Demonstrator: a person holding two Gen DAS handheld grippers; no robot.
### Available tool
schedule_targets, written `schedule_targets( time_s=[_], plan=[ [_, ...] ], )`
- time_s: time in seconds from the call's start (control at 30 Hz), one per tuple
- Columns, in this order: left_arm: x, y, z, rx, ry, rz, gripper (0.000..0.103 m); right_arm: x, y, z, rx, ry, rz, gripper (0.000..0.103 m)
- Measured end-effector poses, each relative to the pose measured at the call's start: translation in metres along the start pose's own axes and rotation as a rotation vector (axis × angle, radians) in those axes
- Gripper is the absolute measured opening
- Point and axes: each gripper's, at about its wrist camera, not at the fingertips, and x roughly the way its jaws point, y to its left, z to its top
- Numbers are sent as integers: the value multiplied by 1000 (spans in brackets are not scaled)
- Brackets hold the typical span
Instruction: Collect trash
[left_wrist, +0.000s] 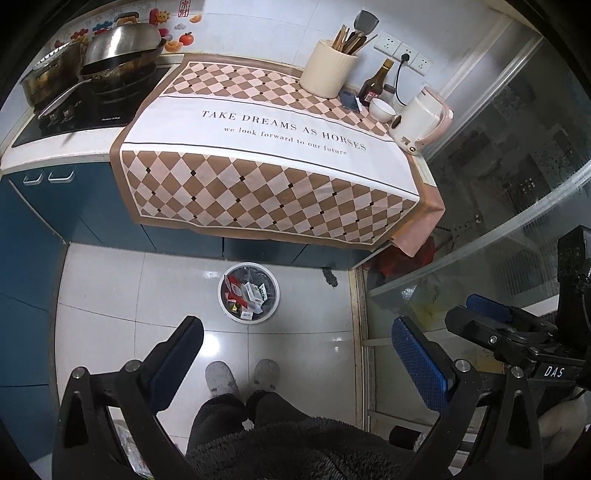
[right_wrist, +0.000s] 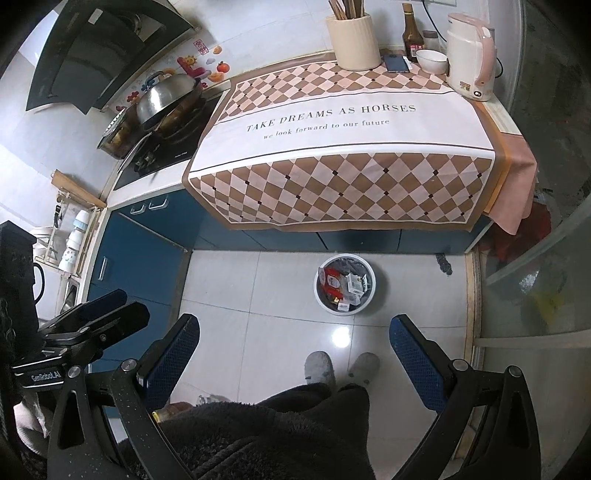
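A round white trash bin (left_wrist: 274, 295) stands on the tiled floor in front of the blue cabinets, lined with a grey bag and holding several red and white cartons and packets (left_wrist: 248, 291). It also shows in the right wrist view (right_wrist: 373, 284), with its trash (right_wrist: 341, 282). My left gripper (left_wrist: 299, 339) is open and empty, held high above the floor, nearer to me than the bin. My right gripper (right_wrist: 295, 336) is open and empty at about the same height. Each gripper shows at the edge of the other's view (left_wrist: 495, 317) (right_wrist: 99, 314).
A counter with a checked cloth (left_wrist: 266, 155) carries a utensil pot (left_wrist: 327, 70), sauce bottle (left_wrist: 376, 81), phone (left_wrist: 350, 99), bowl (left_wrist: 382, 110) and kettle (left_wrist: 421, 123). A stove with pans (left_wrist: 99, 70) is left. A glass door (left_wrist: 498, 206) is right. My slippered feet (left_wrist: 242, 376) stand below.
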Motion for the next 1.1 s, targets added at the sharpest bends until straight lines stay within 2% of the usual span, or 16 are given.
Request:
schedule_targets(
  time_s=[1.1],
  plan=[
    [0,-3,6,-6,-6,-2,103,10,17,5,10,11,2,103]
  ],
)
